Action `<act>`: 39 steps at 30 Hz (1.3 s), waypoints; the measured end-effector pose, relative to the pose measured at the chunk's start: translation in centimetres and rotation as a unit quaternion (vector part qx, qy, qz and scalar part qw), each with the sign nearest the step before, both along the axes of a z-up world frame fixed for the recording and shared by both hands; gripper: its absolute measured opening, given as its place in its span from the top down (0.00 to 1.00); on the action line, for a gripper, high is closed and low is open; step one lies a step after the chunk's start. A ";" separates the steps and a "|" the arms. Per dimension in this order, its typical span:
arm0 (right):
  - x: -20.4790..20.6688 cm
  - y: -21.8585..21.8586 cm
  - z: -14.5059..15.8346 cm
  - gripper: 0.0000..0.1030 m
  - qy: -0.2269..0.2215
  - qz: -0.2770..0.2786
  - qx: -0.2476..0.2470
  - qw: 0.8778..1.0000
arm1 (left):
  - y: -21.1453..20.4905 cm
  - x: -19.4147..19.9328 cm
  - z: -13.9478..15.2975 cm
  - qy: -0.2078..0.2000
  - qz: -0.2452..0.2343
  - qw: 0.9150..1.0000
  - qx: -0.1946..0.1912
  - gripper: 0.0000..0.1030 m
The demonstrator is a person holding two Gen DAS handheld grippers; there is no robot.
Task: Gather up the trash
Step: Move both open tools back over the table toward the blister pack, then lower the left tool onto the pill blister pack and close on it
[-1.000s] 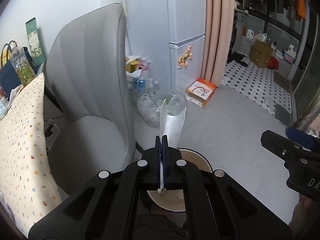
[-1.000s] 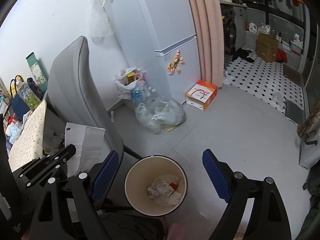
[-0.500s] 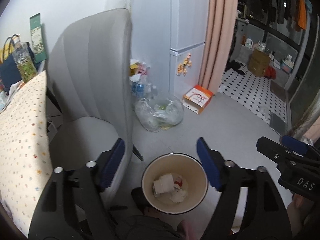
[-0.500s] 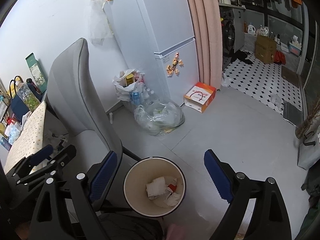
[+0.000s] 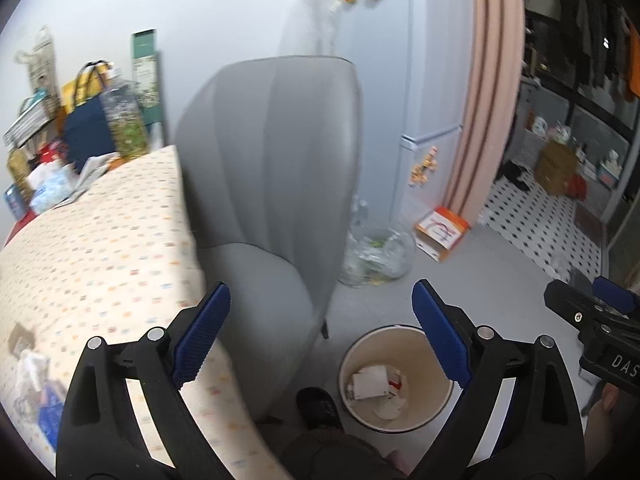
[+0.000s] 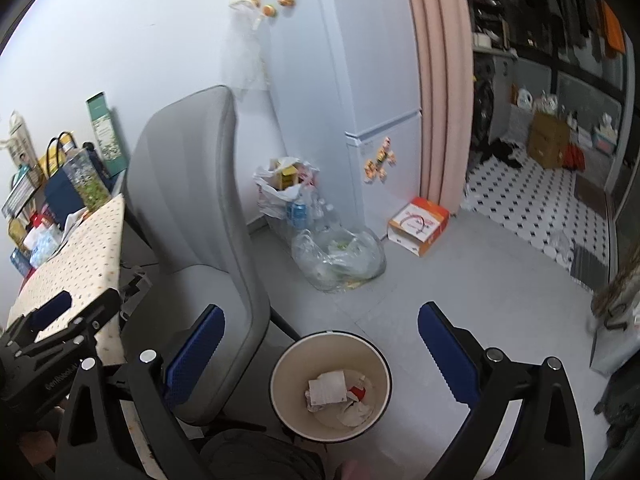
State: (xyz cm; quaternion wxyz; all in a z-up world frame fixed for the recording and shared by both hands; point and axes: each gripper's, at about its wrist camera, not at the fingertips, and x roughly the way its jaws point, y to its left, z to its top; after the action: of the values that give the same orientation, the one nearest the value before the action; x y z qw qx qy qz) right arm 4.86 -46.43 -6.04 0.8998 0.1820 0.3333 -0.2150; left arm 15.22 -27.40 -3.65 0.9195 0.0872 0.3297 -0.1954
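A cream round bin stands on the grey floor by the chair. A folded white paper lies in it on crumpled tissue and a red scrap. My left gripper hangs above the chair seat and the bin; its jaws are opening and nothing is between them. My right gripper hangs over the bin, also opening wide and empty. Blurred wrappers lie on the table at the lower left of the left wrist view.
A grey chair stands between the dotted-cloth table and the bin. A clear bag of bottles, a white bag of rubbish and an orange box sit by the fridge.
The left gripper opened and let go of the white paper, which now lies in the bin. Both grippers rose, and the left view swung towards the table.
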 end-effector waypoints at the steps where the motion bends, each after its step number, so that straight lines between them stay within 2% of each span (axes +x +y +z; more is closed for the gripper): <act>1: 0.2 0.5 0.3 0.08 -0.001 0.003 -0.005 1.000 | 0.7 -0.1 0.3 -0.004 0.007 1.000 -0.002 0.11; 13: 1.4 9.8 5.1 0.08 -0.022 0.077 -0.053 0.995 | 11.4 -1.1 3.3 -0.027 0.105 0.993 -0.038 0.10; 23: 1.0 18.2 8.2 0.08 -0.060 0.149 -0.084 0.983 | 18.4 -3.3 4.5 -0.049 0.165 0.984 -0.049 0.10; 26: 0.7 20.1 8.7 0.07 -0.068 0.147 -0.109 0.981 | 20.1 -3.8 4.7 -0.053 0.182 0.980 -0.050 0.10; 39: 0.2 26.6 9.8 0.07 -0.075 0.191 -0.129 0.970 | 28.2 -6.9 5.1 -0.064 0.245 0.965 -0.063 0.10</act>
State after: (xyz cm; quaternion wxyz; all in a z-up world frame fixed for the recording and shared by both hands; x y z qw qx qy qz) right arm 5.07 -19.86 3.71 0.9624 0.0125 0.2631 -0.0667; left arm 8.35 0.75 1.41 0.9621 -0.0419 0.2684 0.0213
